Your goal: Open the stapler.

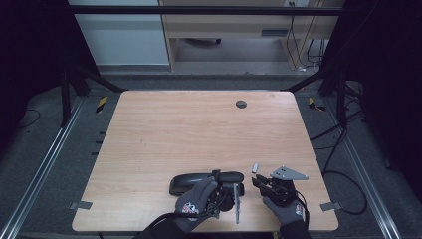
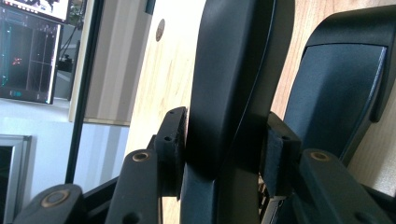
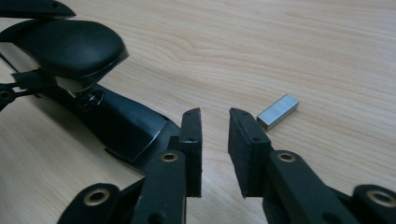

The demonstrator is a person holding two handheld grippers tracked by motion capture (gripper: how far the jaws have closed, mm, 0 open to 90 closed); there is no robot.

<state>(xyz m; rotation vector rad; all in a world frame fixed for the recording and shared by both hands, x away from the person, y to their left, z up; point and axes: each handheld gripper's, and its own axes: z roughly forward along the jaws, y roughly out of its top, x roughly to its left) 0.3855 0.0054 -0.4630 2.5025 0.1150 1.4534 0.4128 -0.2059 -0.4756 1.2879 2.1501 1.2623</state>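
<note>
A black stapler lies near the table's front edge with its top arm lifted off the base. My left gripper is shut on that top arm, one pad pressing on each side, and the stapler's base lies behind it. A short silver strip of staples rests on the wood just right of the stapler. My right gripper stands open with a narrow gap and nothing between its pads, its tips just short of the strip and beside the stapler's base.
A round grommet hole sits at the table's far middle. The wooden table top stretches bare behind the stapler. Cables lie on the floor to the right, and a wooden desk stands beyond the far edge.
</note>
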